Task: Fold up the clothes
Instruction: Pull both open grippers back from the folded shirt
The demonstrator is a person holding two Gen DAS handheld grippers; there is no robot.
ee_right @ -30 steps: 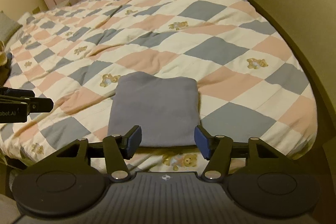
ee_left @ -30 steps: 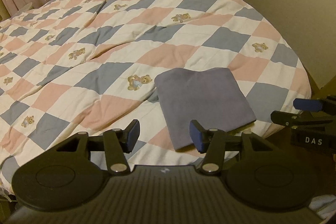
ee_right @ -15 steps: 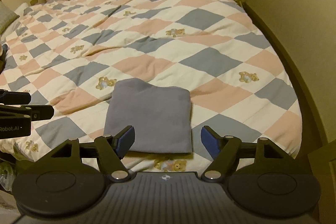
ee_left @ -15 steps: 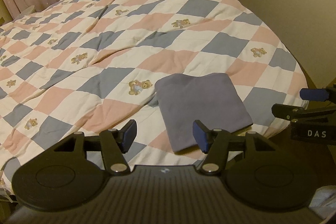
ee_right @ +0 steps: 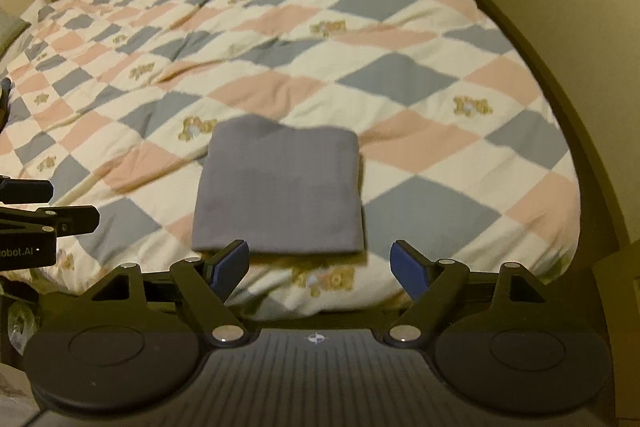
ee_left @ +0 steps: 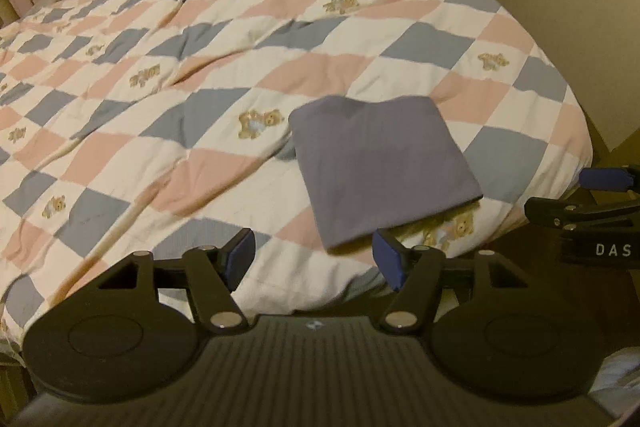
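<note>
A folded grey garment [ee_right: 280,193] lies flat on a checked teddy-bear quilt [ee_right: 400,75] near the bed's foot. At six o'clock the right tool [ee_right: 320,265] hangs above the edge, jaws opening, nothing between them. The left tool [ee_right: 44,217] enters at nine o'clock.

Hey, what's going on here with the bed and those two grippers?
A person is folding clothes with a handheld gripper in each hand. A grey-blue garment lies folded into a neat rectangle near the foot of the checkered teddy-bear quilt. The left gripper and right gripper both hover off the bed's near edge, their jaws opening with nothing between them. Neither touches the garment, so the fold looks finished.
</note>
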